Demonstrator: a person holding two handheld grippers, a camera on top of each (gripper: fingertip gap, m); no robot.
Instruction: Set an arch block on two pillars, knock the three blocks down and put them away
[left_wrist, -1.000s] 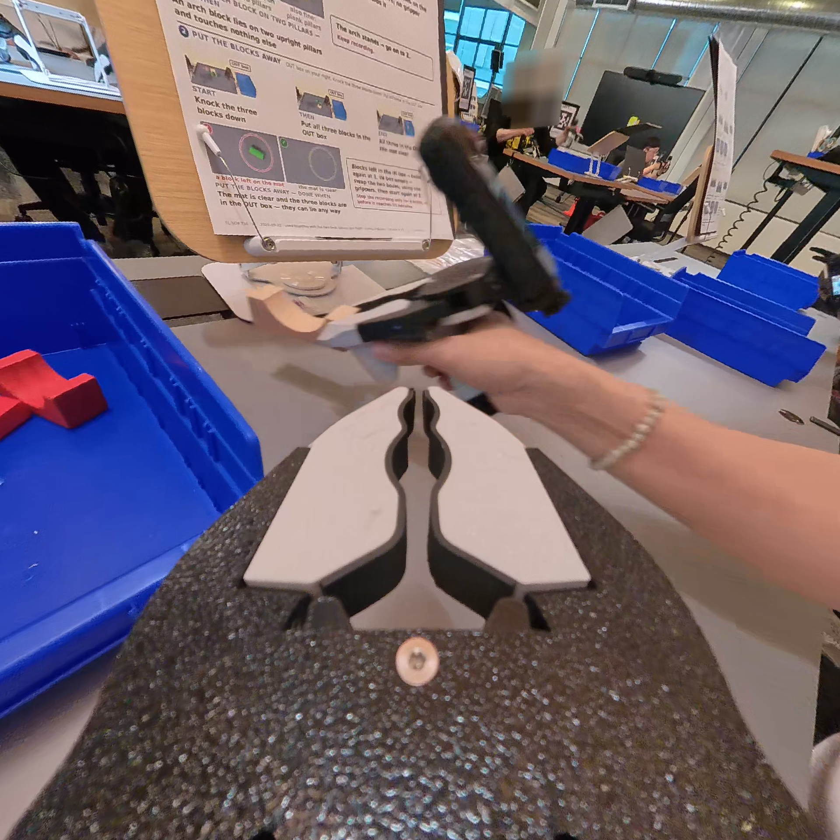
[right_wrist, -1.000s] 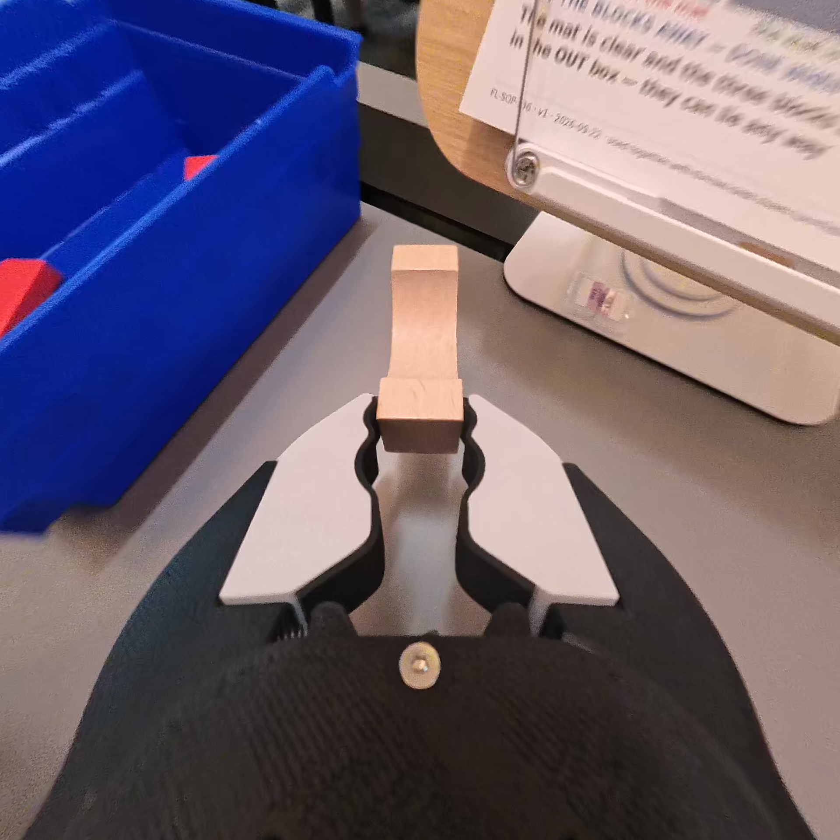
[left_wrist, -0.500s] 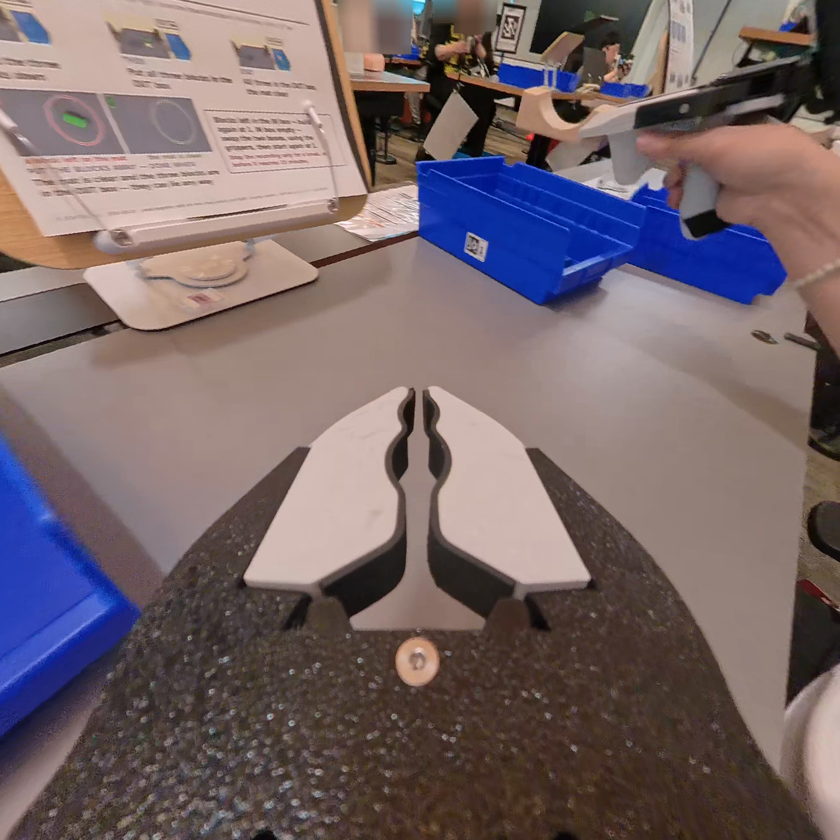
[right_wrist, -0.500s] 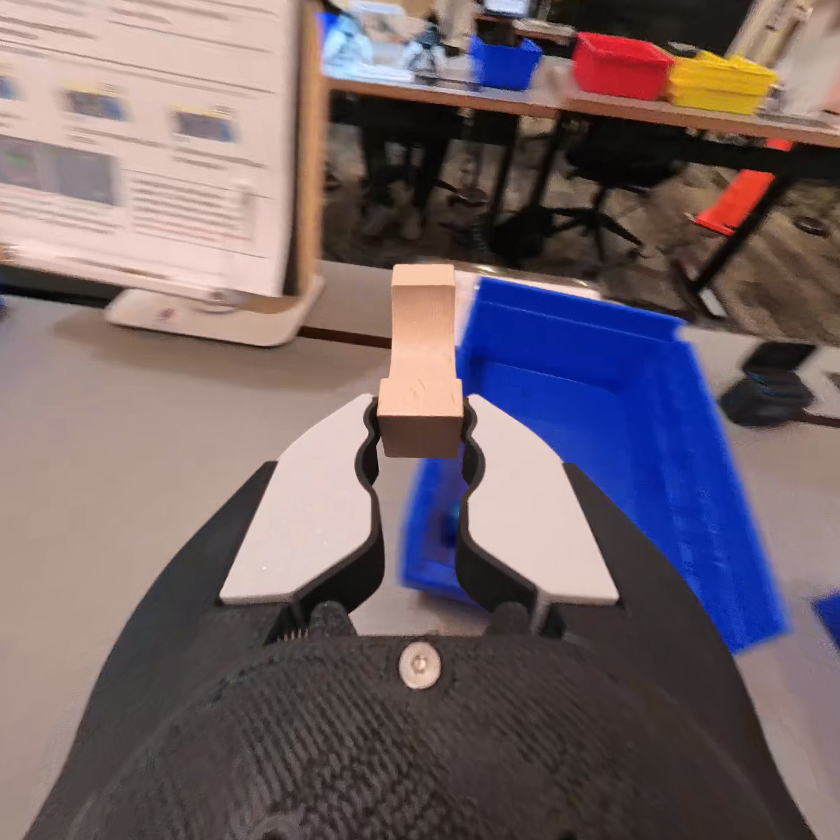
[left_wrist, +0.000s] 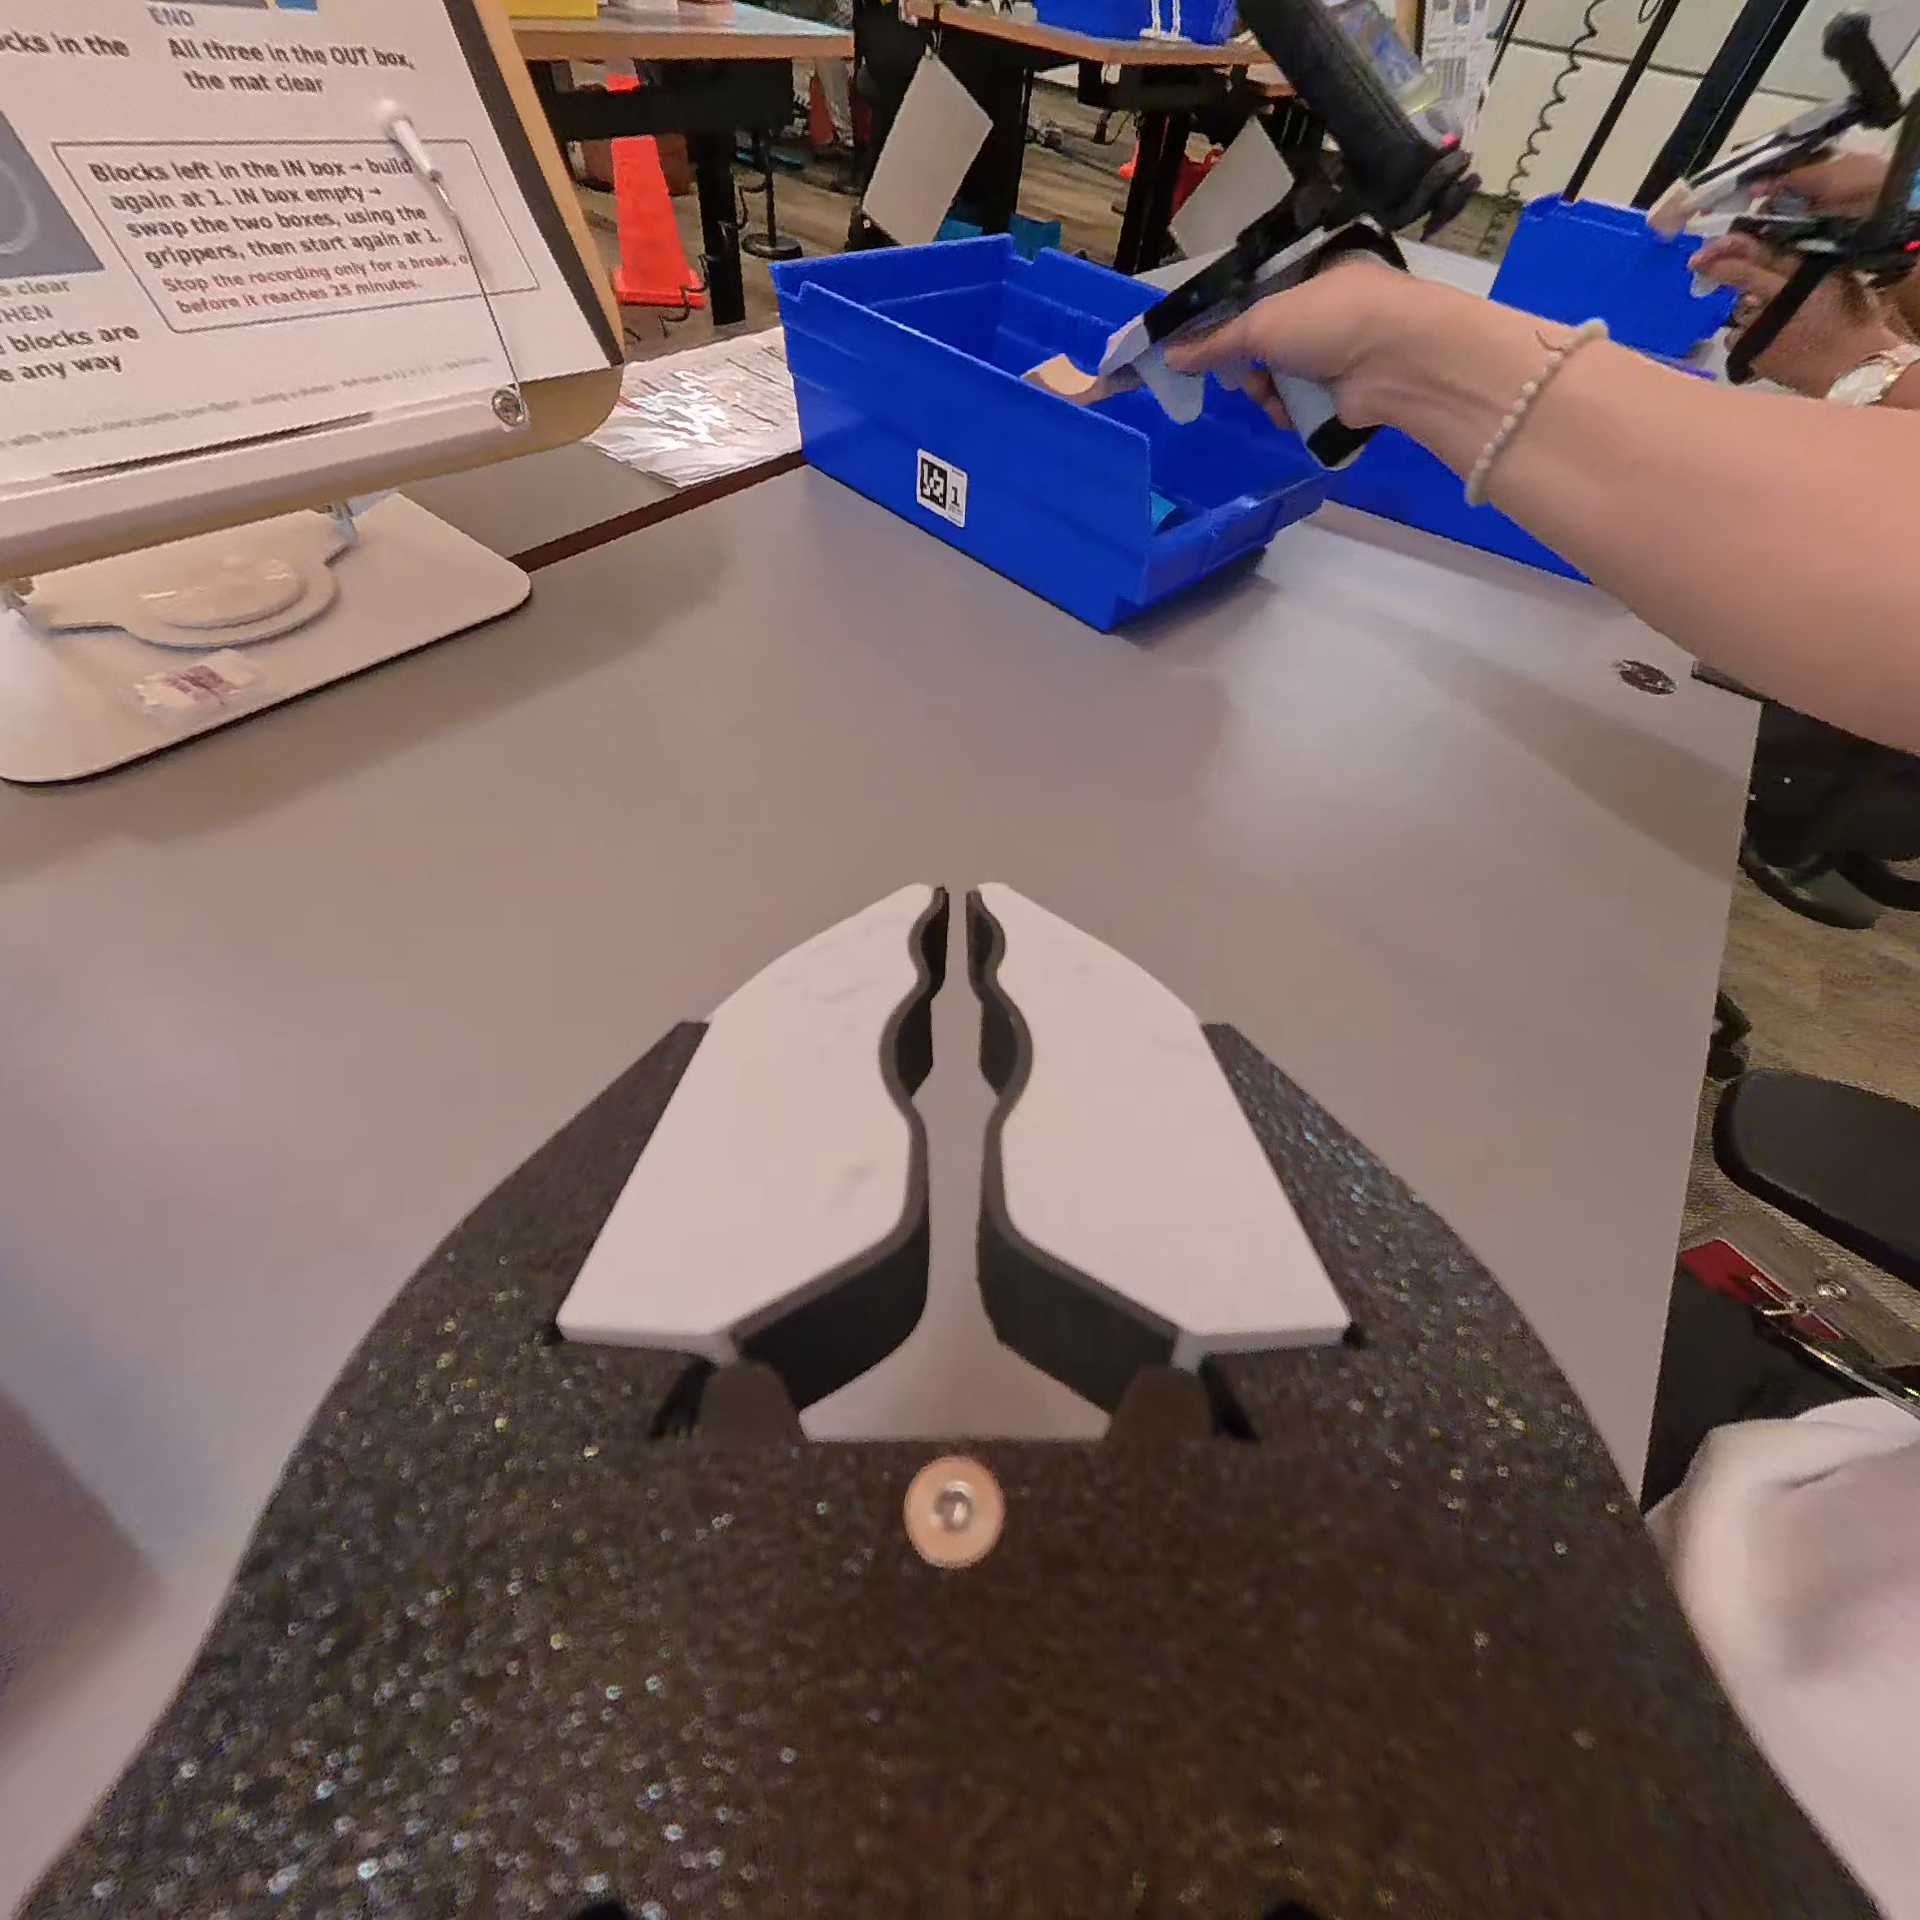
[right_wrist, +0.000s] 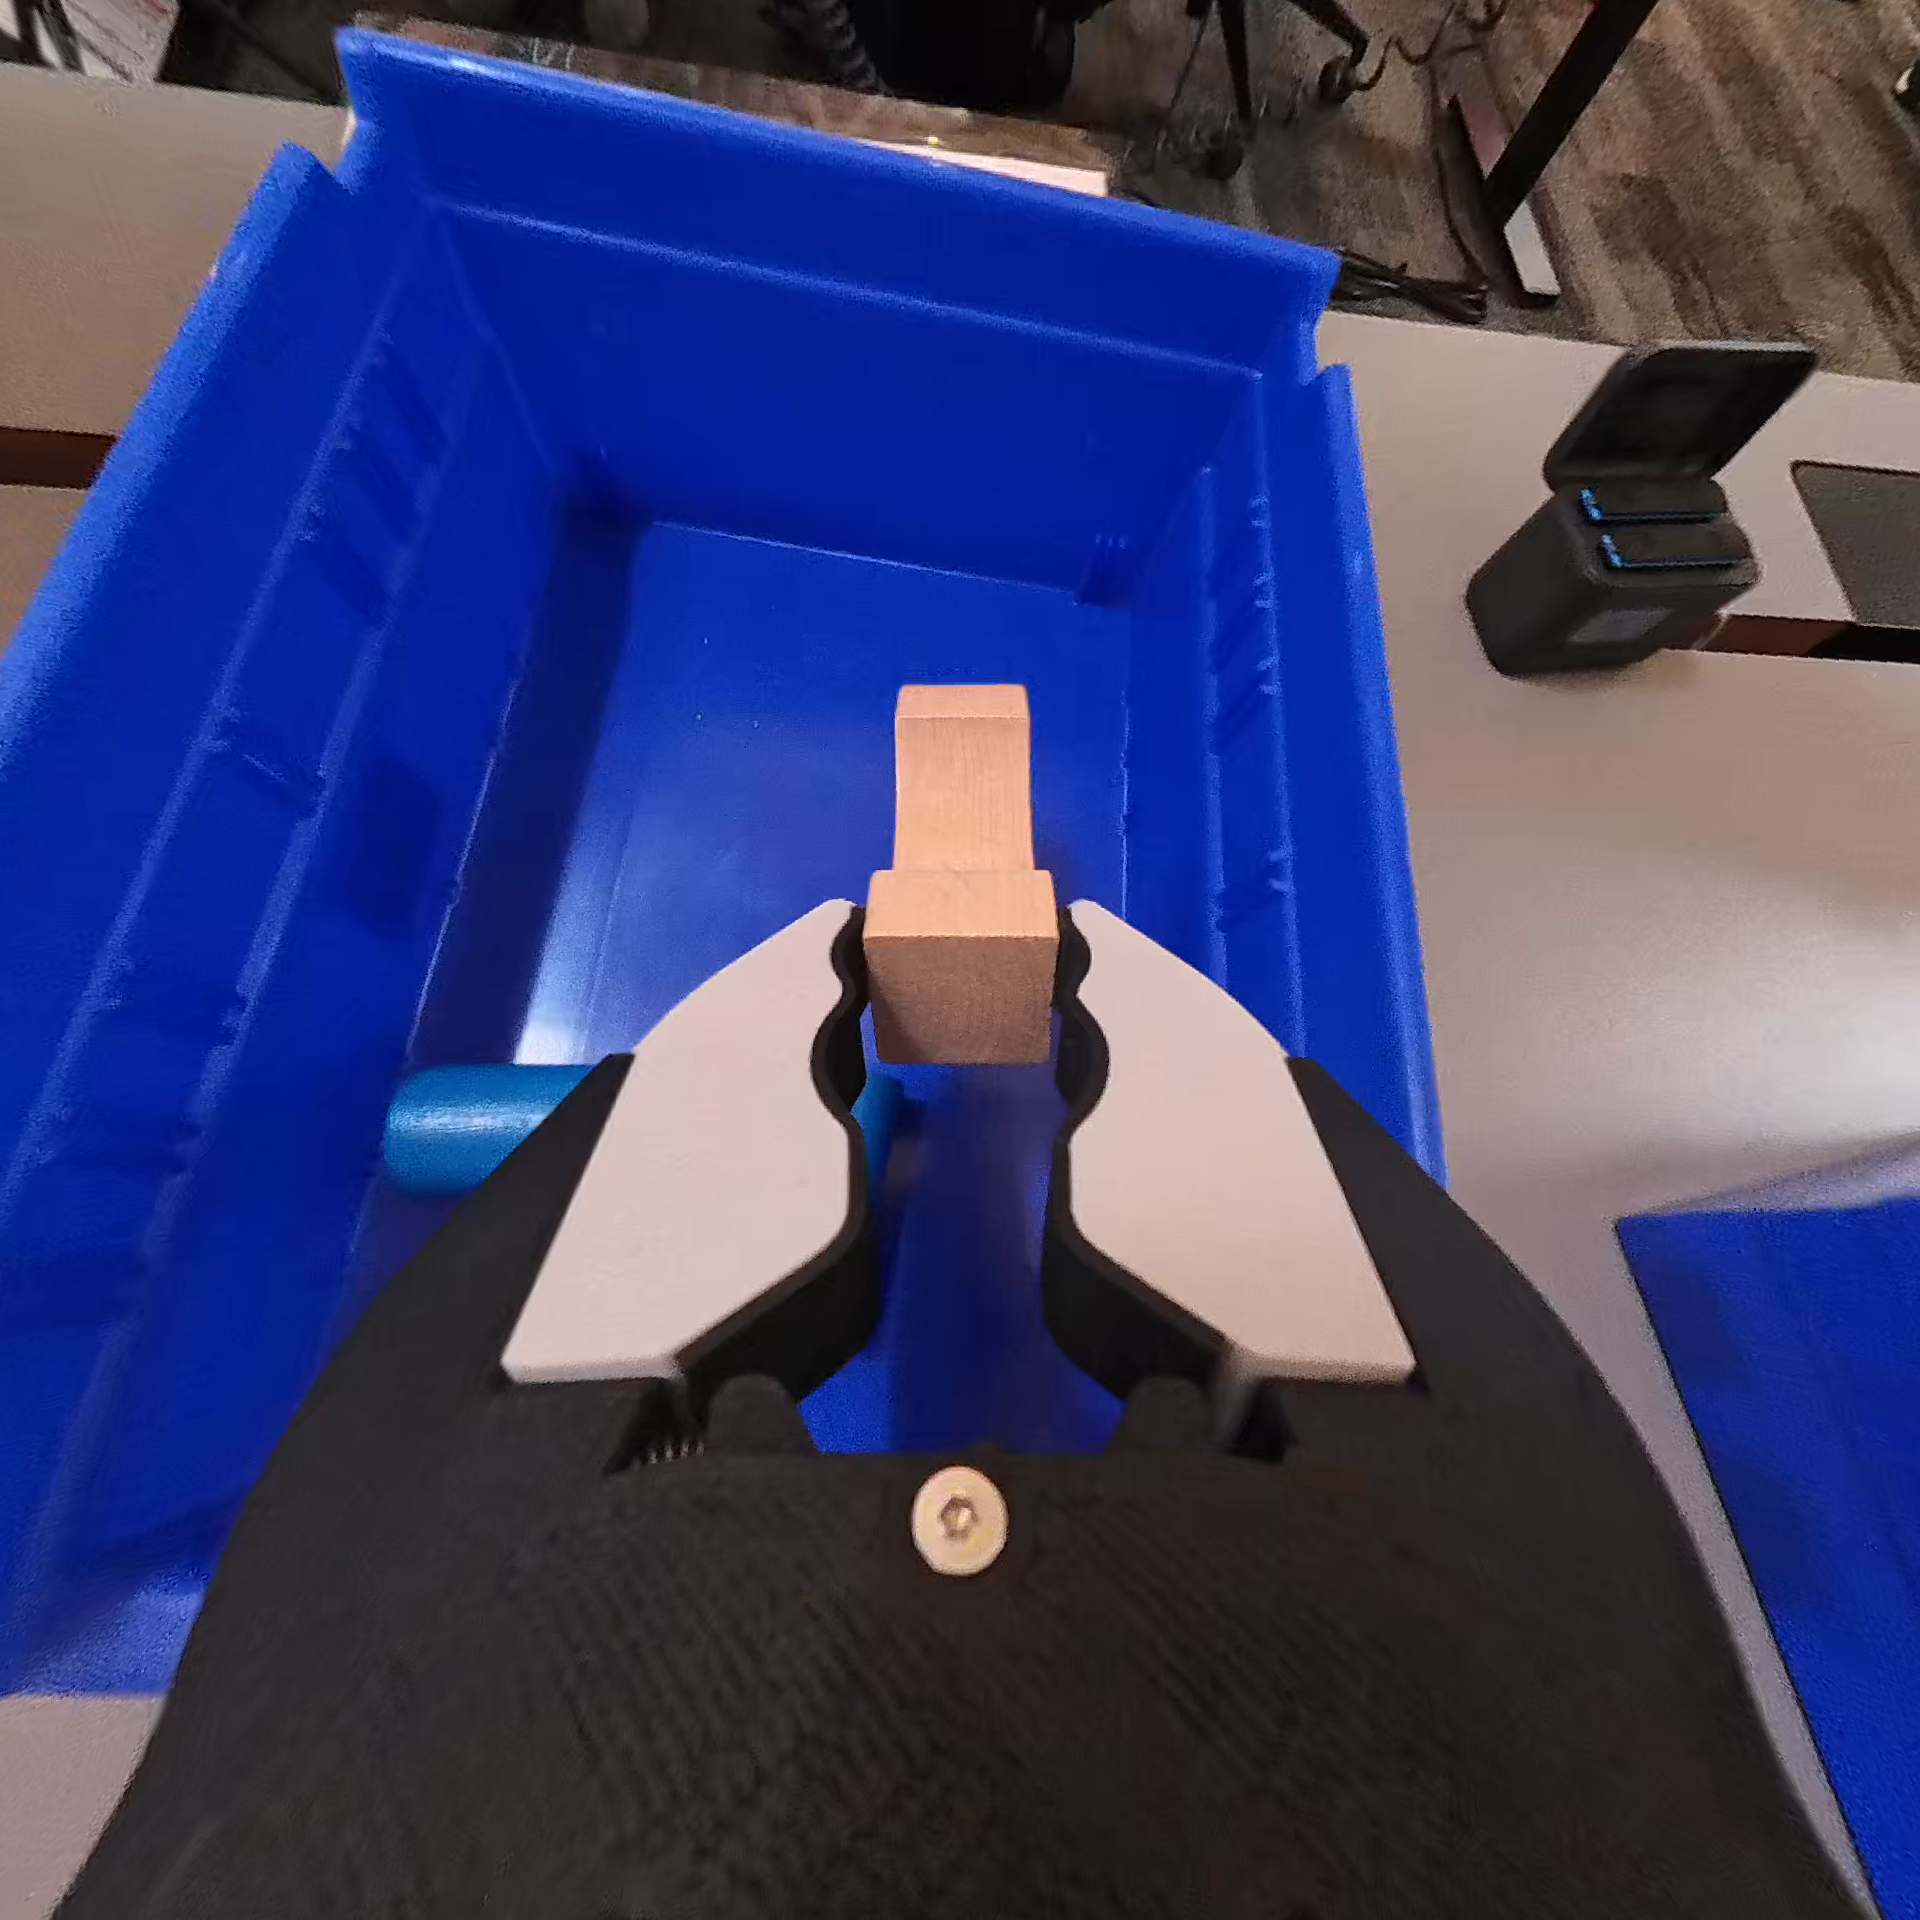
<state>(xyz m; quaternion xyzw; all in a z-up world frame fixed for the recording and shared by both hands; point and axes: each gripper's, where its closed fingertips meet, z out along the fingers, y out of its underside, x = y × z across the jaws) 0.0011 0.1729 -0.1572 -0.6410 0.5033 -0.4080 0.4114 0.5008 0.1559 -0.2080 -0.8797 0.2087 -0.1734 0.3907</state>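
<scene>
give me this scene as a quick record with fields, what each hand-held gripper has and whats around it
right hand-held gripper: shut on wooden arch block, held over blue bin
in bin: blue cylinder lying near the front wall
left hand-held gripper: shut, holding nothing, above grey table
left of it: instruction sheet stand
right of bin: black case, lid open

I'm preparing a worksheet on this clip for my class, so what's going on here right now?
A person works two handheld grippers at a grey table. The right gripper is shut on a wooden arch block, held over an open blue bin. A blue cylinder block already lies inside the bin. The left gripper hovers over bare table, jaws nearly closed and holding nothing. An instruction sheet on a stand is at the left.
</scene>
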